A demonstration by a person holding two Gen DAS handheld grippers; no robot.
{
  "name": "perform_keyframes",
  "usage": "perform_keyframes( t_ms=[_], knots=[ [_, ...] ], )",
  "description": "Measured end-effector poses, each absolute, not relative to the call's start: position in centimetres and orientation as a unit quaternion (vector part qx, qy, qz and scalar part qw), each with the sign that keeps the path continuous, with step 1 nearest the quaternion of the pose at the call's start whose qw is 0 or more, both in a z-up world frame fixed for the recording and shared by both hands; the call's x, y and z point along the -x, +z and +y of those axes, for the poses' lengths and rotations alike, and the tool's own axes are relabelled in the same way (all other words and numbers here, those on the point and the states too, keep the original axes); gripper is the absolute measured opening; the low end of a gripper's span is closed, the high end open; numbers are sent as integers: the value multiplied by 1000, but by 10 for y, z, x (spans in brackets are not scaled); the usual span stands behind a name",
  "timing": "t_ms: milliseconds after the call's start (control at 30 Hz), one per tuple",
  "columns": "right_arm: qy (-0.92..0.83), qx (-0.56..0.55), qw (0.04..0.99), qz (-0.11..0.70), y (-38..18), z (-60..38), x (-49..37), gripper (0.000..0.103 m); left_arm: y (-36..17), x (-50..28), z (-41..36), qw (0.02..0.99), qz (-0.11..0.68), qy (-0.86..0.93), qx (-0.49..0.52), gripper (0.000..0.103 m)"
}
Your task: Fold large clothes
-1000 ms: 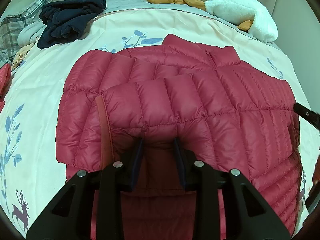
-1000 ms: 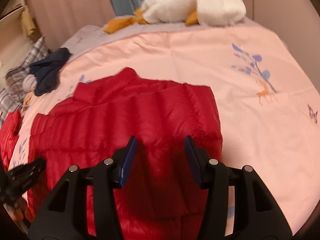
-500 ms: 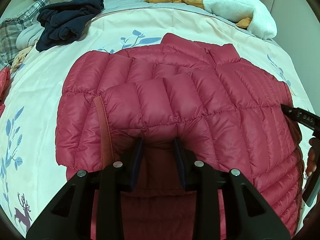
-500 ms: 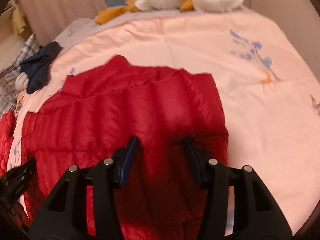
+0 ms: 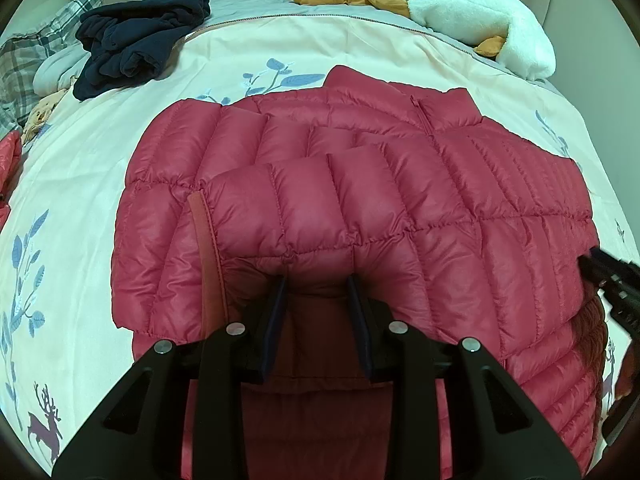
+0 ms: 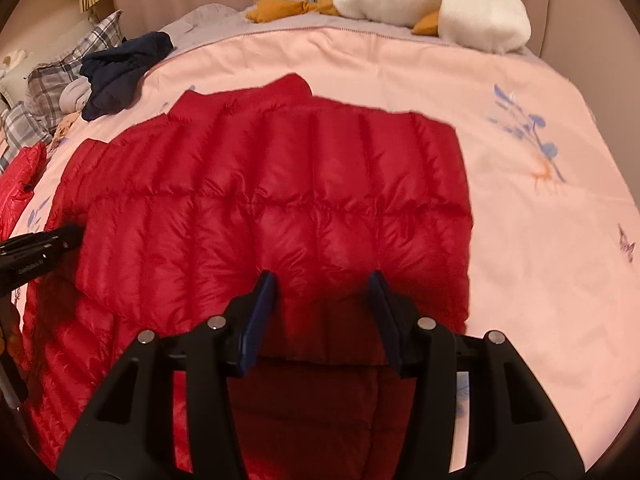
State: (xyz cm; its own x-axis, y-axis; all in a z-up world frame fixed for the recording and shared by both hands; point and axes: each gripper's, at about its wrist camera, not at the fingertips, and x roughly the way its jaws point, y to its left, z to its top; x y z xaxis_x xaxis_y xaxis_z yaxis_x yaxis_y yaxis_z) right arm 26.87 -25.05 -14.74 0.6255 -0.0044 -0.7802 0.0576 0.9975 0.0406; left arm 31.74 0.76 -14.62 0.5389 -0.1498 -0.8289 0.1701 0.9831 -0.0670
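Both my tongs tip down over the red quilted puffer jacket (image 5: 360, 200) on the bed, each with a fold of it between the pads.

My left gripper (image 5: 318, 312) stands narrow, and its pads seem to pinch the folded-over panel at the lower middle of its frame, though the fabric's shadow hides the contact. My right gripper (image 6: 322, 308) stands wider over a thick fold at the lower centre of its view; I cannot tell whether it presses. The jacket fills the middle of both frames, collar toward the top, its edge ending at the right of the right view. The pale pink printed bedcover (image 6: 520, 160) lies bare there, giving room. A dark navy heap of clothes (image 5: 140, 48) sits upper left, and a white plush goose toy (image 5: 480, 20) upper right.
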Motion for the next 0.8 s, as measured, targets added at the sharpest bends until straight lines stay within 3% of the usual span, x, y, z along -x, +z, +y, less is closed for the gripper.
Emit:
perform_keyframes(
  t_ms=[367,800],
  knots=[
    [-3,-38,915,401,-127,-243,-253,51,-147,-318,8,877,471,-91,-11,33],
    [-4,-38,905,423,-137,-240,-257,51,-143,-313,8,881,467,-83,-9,33]
  ],
)
